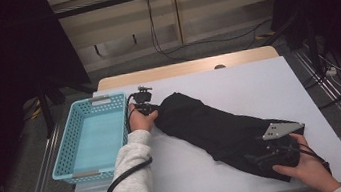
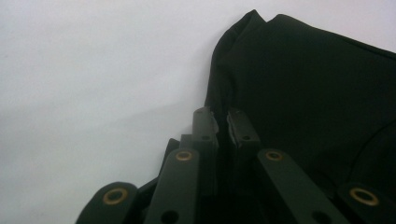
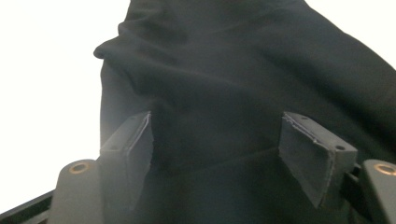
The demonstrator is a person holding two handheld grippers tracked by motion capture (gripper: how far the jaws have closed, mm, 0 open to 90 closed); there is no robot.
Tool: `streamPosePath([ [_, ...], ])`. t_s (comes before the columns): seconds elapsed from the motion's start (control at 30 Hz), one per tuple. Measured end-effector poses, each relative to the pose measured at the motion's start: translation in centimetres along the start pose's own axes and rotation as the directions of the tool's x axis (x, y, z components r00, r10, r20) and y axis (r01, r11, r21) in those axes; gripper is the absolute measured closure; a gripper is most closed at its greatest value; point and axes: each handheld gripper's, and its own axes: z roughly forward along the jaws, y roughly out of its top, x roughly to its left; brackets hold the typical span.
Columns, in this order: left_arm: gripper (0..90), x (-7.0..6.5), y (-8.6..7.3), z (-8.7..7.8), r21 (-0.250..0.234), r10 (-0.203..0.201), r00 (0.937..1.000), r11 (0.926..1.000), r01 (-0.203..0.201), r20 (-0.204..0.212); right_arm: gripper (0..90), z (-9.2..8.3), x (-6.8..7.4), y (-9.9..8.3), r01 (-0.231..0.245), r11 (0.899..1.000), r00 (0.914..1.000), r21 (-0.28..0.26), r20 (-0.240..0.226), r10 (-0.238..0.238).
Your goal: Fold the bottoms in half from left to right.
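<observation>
Desk: white top [image 1: 237,84], dim room with dark floor and cables beyond its far edge.
Basket: light blue, perforated [image 1: 74,139], at the desk's left side, nothing visible inside.
My left claw [image 2: 222,120]: jaws nearly pressed together, pinching the far left edge of the black cloth [image 1: 213,128], just right of the basket.
Cloth: long dark bundle lying diagonally from far left to near right across the desk.
My right claw [image 3: 217,144]: jaws spread wide over the cloth's near right end, fabric between them.
</observation>
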Motion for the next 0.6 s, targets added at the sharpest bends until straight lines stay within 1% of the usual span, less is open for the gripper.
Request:
streamPosePath([
  [0.03,84.8,-0.1,0.0,-0.3,-0.017,-0.002,0.9999,0.9999,0.001,-0.011,28.1,0.0,0.2,0.0,0.005,1.0,1.0,0.003,-0.008,-0.005],
  [0.07,85.1,-0.1,0.1,-0.7,-0.038,-0.012,0.9998,0.9992,0.011,-0.014,28.5,0.1,0.5,0.0,0.015,1.0,0.9996,-0.001,-0.022,-0.015],
  [0.1,85.2,-0.1,0.2,-1.1,-0.065,-0.026,0.9995,0.9976,0.025,-0.017,30.1,0.1,0.8,0.1,0.03,1.0,0.9984,-0.008,-0.049,-0.031],
  [0.13,85.3,-0.1,0.3,-1.6,-0.084,-0.03,0.9993,0.9961,0.029,-0.021,31.9,0.1,1.3,0.2,0.05,0.999,0.9963,-0.015,-0.069,-0.051],
  [0.17,85.4,0.0,0.4,-2.0,-0.099,-0.029,0.9991,0.9947,0.026,-0.032,32.2,0.2,1.8,0.3,0.066,0.998,0.9947,-0.012,-0.078,-0.067],
  [0.2,85.5,0.0,0.5,-2.3,-0.111,-0.037,0.9989,0.9933,0.033,-0.03,34.6,0.4,2.2,0.4,0.08,0.997,0.9931,-0.008,-0.085,-0.081],
  [0.27,85.6,0.0,0.6,-2.9,-0.135,-0.044,0.9982,0.9901,0.038,-0.042,39.9,0.9,2.9,0.3,0.105,0.994,0.9896,0.006,-0.099,-0.104],
  [0.33,85.7,0.1,0.7,-3.2,-0.148,-0.052,0.9976,0.9879,0.045,-0.046,41.4,1.5,3.2,0.1,0.121,0.992,0.9856,0.028,-0.122,-0.117],
  [0.4,85.7,0.2,0.6,-3.2,-0.144,-0.048,0.9975,0.9887,0.04,-0.052,43.6,1.7,3.5,0.0,0.153,0.988,0.9833,0.026,-0.104,-0.15],
  [0.43,85.6,0.2,0.6,-3.1,-0.144,-0.051,0.9974,0.9886,0.043,-0.051,49.4,1.7,3.6,0.0,0.165,0.986,0.9827,0.033,-0.09,-0.162],
  [0.47,85.7,0.2,0.5,-3.0,-0.14,-0.05,0.9974,0.9893,0.042,-0.052,59.4,1.6,3.6,0.1,0.19,0.981,0.9799,0.037,-0.069,-0.187],
  [0.5,85.7,0.2,0.4,-2.8,-0.138,-0.054,0.9973,0.9893,0.046,-0.051,73.0,1.5,3.5,0.1,0.198,0.98,0.9779,0.038,-0.077,-0.194],
  [0.53,85.7,0.2,0.3,-2.7,-0.136,-0.057,0.9971,0.9894,0.049,-0.05,81.3,1.4,3.3,0.1,0.211,0.977,0.9756,0.038,-0.07,-0.208],
  [0.57,85.7,0.2,0.2,-2.6,-0.139,-0.059,0.9969,0.989,0.051,-0.053,82.1,1.3,3.2,0.1,0.213,0.976,0.975,0.04,-0.074,-0.21],
  [0.6,85.7,0.3,0.2,-2.6,-0.135,-0.061,0.9971,0.9893,0.055,-0.045,84.2,1.2,3.0,0.0,0.205,0.978,0.9751,0.041,-0.094,-0.201],
])
